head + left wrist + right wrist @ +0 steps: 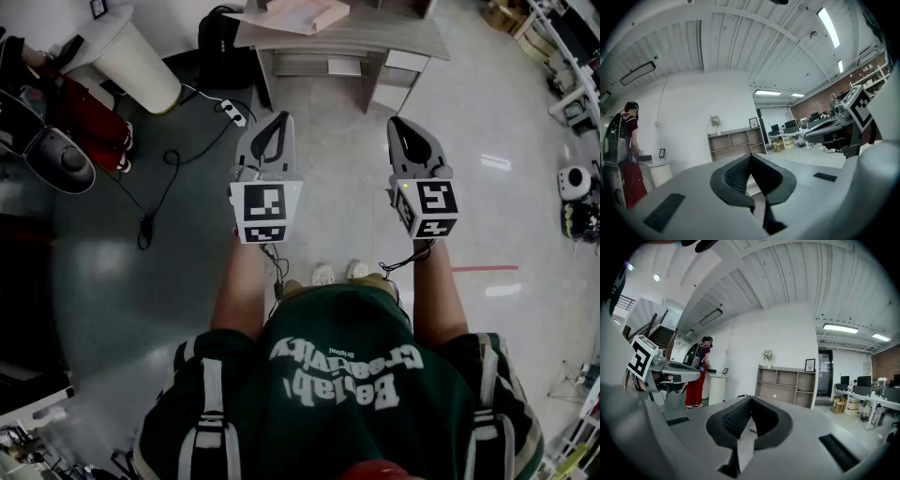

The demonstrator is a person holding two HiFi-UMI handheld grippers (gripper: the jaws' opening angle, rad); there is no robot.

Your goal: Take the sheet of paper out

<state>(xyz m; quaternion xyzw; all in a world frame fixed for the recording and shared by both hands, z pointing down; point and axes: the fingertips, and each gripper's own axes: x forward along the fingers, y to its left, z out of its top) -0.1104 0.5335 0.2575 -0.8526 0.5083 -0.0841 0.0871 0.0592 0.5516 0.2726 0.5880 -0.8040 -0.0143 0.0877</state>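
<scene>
Plainly, the left tool and the right tool are being held level and side by side above the floor, well short of the worktop. In the left gripper view the left tool is being shown with its jaws pressed together on nothing. The right gripper view is showing the same of the right tool.

The sheet of paper is not being singled out by any view. Pale flat things are lying at the worktop's far edge, and the sheet may be among them.

Several slips are being risked. With the jaws shut, a sheet would be pushed along rather than pinched. A thin sheet lying flat is likely to be creased or torn if it is being scraped up by a pad. If the pale things are a stack, more than one could be lifted. A cable is trailing over the floor to the left of the way ahead and could be caught by a foot.

The pale things are being cut off by the top of the head view, so what holds the sheet is not being shown. In both gripper views only a distant shelf unit is being seen, too small for paper to be made out.
</scene>
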